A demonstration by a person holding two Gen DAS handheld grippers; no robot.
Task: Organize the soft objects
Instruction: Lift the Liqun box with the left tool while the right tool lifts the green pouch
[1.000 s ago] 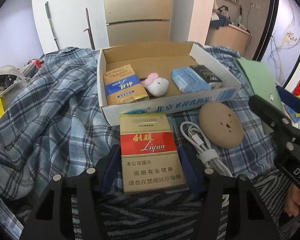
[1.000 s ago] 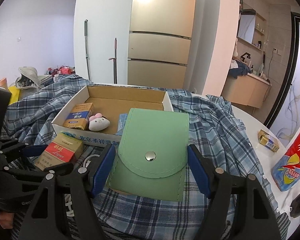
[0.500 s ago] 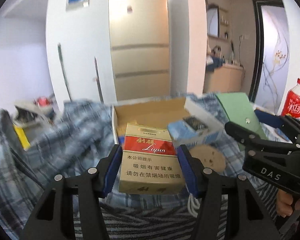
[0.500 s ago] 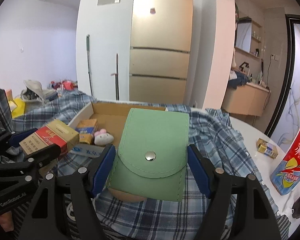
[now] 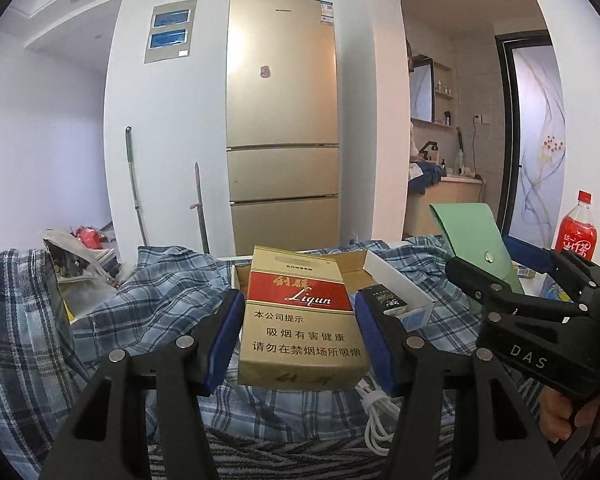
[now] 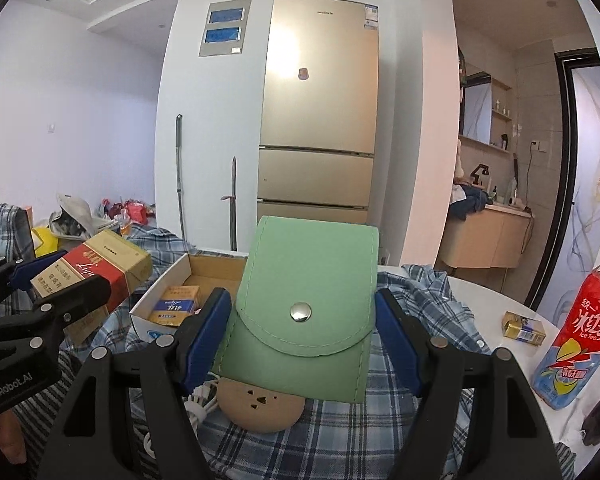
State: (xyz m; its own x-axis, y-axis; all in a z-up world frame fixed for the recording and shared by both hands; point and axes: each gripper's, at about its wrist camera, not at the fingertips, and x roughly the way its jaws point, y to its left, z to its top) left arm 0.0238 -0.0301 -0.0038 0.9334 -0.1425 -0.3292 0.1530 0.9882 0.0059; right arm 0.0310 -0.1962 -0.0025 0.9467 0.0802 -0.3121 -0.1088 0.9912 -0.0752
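Right, the left gripper clamps the gold-and-red cigarette pack between its pads (lifted off the plaid cloth); the right gripper pinches the green snap pouch. Beyond both sits the open cardboard box.

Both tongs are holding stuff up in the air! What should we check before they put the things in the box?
1. Left tongs gripping the cigarette pack: ok, pads on both sides.
2. Right tongs gripping the green pouch: ok, held upright.
3. Pouch snap closed: ok.
4. Free space in the cardboard box: cannot tell, much of it is hidden.
5. The two tongs clear of each other: ok, apart.
6. White cable clear of the tongs: ok, lying on the plaid cloth below.
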